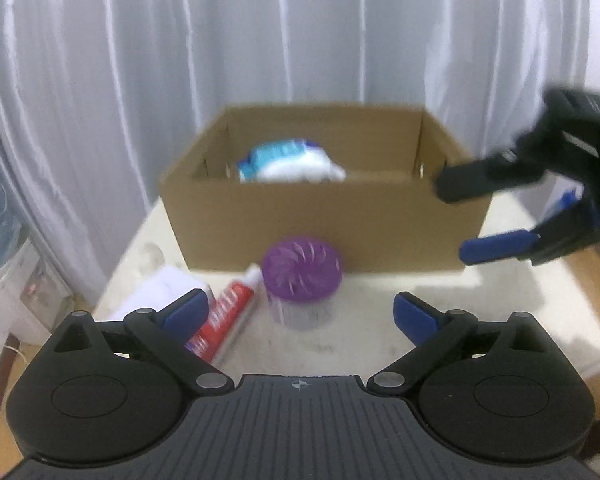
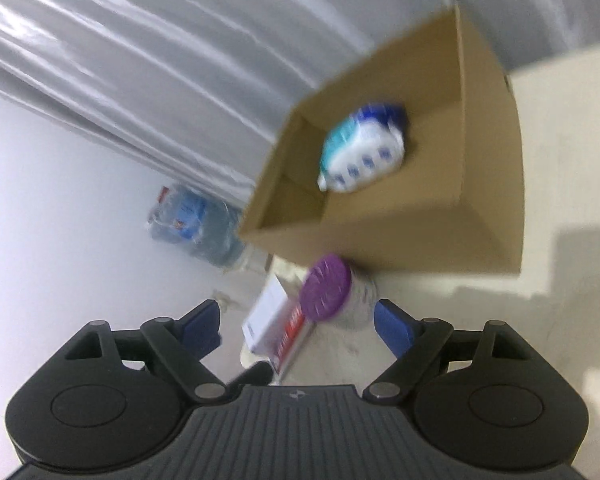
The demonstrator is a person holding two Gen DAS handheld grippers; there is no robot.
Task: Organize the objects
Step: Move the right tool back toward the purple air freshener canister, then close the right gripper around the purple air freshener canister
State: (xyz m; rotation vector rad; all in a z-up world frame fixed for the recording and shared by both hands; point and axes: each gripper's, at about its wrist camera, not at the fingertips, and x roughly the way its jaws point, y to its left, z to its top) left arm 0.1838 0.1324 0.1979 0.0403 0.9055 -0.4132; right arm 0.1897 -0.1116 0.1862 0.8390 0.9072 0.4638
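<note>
An open cardboard box point(image 1: 320, 228) stands on the white table point(image 1: 380, 320), with a blue and white packet point(image 1: 290, 160) inside; box point(image 2: 488, 200) and packet point(image 2: 364, 152) also show in the right wrist view. A purple-lidded container point(image 1: 302, 276) stands in front of the box, beside a red toothpaste tube point(image 1: 230, 316) and a white carton point(image 1: 164, 292). My left gripper point(image 1: 300, 314) is open and empty just short of the container. My right gripper point(image 1: 456, 220) is open and empty by the box's right corner. In its view point(image 2: 298, 326) the container point(image 2: 328, 294), tube point(image 2: 290, 334) and carton point(image 2: 266, 316) lie ahead.
White curtains point(image 1: 180, 60) hang behind the table. A large water bottle point(image 2: 198, 220) stands on the floor past the table's left side. The table's right part point(image 2: 572, 160) lies beside the box. Both views are motion-blurred.
</note>
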